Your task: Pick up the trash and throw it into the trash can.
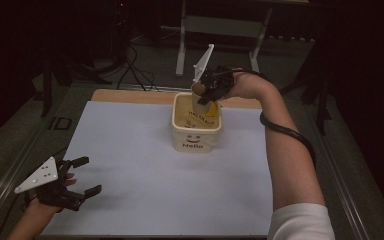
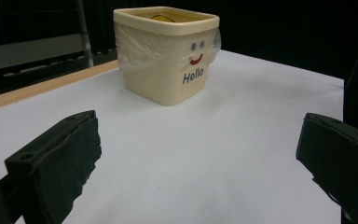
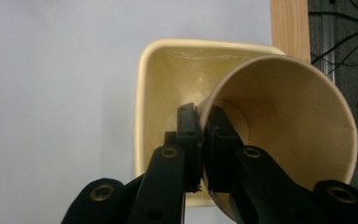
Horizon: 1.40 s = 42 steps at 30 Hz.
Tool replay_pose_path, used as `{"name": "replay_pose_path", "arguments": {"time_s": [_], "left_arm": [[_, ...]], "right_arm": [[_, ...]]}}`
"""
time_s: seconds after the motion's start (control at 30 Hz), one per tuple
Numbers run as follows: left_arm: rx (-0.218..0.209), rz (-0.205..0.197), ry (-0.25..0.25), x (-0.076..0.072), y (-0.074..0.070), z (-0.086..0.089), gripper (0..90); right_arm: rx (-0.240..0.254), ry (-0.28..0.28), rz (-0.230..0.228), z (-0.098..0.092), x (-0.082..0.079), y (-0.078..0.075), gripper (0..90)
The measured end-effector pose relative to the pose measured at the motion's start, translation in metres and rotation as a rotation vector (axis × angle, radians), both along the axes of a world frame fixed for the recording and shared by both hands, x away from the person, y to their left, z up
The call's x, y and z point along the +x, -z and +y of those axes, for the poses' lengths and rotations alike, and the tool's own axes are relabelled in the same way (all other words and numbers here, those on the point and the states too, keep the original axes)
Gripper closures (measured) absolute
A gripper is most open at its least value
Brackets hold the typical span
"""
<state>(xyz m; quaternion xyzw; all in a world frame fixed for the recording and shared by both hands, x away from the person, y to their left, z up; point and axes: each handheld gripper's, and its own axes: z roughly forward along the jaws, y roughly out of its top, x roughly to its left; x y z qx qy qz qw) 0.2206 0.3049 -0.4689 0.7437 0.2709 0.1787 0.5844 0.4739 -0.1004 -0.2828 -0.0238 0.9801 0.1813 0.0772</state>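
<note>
Brown paper cup [image 3: 284, 126] held above the far rim of the cream square plastic tub [image 1: 196, 131] printed "Hello"; cup roughly upright in the high view, long axis near vertical, mouth facing the right gripper camera. Right claw [image 3: 204, 135] is clamped on the cup's wall, one jaw inside, one outside. Tub interior shows something yellow at the bottom; its identity is unclear. Left claw [image 1: 82, 175] sits wide apart, holding nothing, well nearer the person than the tub. White tabletop [image 1: 155, 175], wooden far edge; dark room behind.
</note>
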Motion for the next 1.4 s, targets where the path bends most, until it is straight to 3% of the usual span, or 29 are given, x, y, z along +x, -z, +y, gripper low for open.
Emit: {"name": "replay_pose_path", "arguments": {"time_s": [0.23,0.8,0.9,1.0,1.13,1.4], "left_arm": [[0.004,0.004,0.005,0.000,0.001,-0.001,0.6],[0.009,0.009,0.009,0.000,0.002,-0.001,0.6],[0.008,0.010,0.010,0.000,0.002,-0.001,0.6],[0.006,0.013,0.011,0.001,0.002,-0.001,0.6],[0.011,0.012,0.015,0.001,0.002,-0.002,0.6],[0.010,0.012,0.013,0.001,0.002,-0.003,0.6]], "right_arm": [[0.017,0.013,0.005,0.001,0.007,0.010,86.2],[0.004,0.038,0.034,0.010,0.015,0.033,85.0],[0.043,0.060,0.022,0.009,0.016,0.030,69.4],[0.029,0.080,0.016,0.008,0.016,0.027,58.7],[0.031,0.098,0.034,0.007,0.014,0.021,54.8],[0.034,0.110,0.016,0.004,0.004,0.009,48.1]]}}
